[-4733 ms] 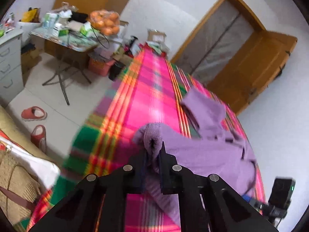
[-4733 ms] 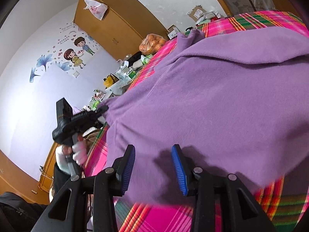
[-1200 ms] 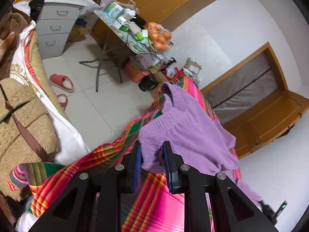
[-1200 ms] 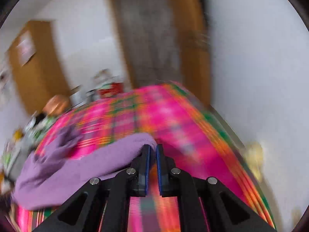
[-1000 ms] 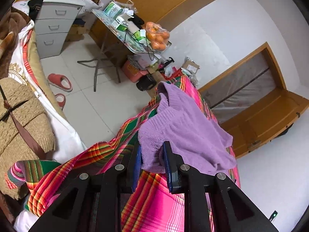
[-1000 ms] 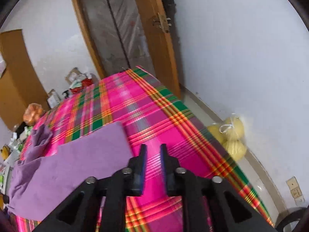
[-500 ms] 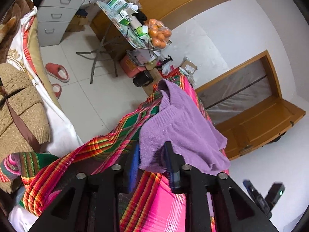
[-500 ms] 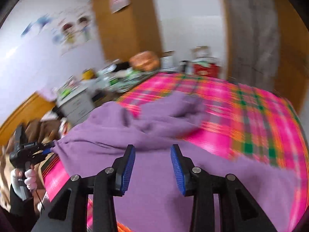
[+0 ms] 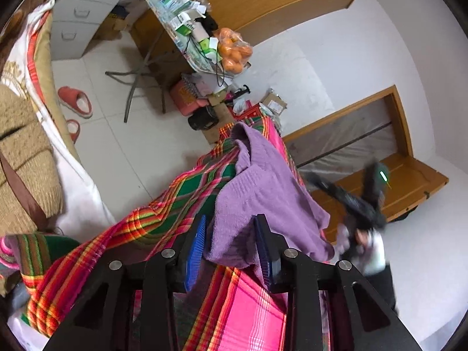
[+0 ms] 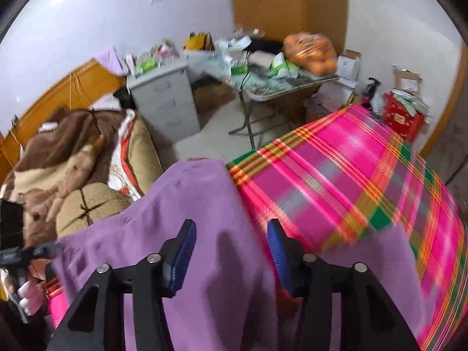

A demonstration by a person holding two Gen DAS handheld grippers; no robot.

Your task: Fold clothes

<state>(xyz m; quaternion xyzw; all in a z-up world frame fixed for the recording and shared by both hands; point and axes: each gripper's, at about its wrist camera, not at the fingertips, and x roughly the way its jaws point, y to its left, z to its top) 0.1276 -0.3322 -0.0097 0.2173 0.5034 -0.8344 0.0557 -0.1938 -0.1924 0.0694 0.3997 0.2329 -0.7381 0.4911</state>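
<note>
A purple garment lies along the edge of the pink plaid bedspread. My left gripper has its jaws opening. The garment's near corner still sits between the blue pads, clear of the left pad. In the right wrist view my right gripper hovers over the purple garment where it meets the plaid bedspread. Its jaws are opening wide and hold nothing. The right gripper also shows blurred at the right of the left wrist view. The left gripper sits at the left edge of the right wrist view.
A folding table with boxes and a bag of oranges stands on the tiled floor beside a grey drawer cabinet. Red slippers lie on the floor. A heap of brown bedding fills the left side. A wooden door is behind the bed.
My right gripper let go of the garment's edge, swung across the bed toward the left gripper and opened wide. The left gripper's jaws widened around the garment's corner.
</note>
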